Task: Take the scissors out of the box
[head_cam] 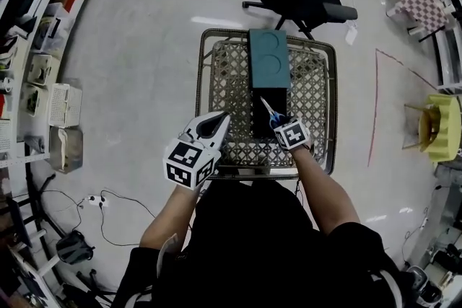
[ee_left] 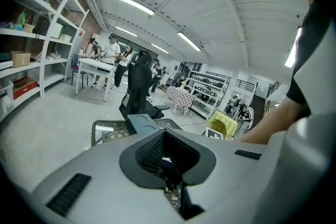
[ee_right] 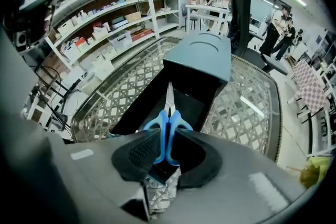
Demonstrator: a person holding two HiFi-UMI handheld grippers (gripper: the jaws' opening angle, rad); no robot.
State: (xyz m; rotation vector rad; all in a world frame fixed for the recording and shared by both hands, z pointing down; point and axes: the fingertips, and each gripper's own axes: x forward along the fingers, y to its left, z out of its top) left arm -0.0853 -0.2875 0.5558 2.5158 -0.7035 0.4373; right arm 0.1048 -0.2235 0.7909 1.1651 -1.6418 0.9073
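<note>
Our right claw (ee_right: 167, 149) is clenched on the scissors (ee_right: 168, 122), pads pinching the blue handles while the blades point away over the dark open box (ee_right: 152, 93). That box lies on the lattice table (ee_right: 247, 92), with its grey-blue lid (ee_right: 202, 52) at the far end. Our left claw (ee_left: 167, 152) hangs released and empty by the table's near edge.
</note>
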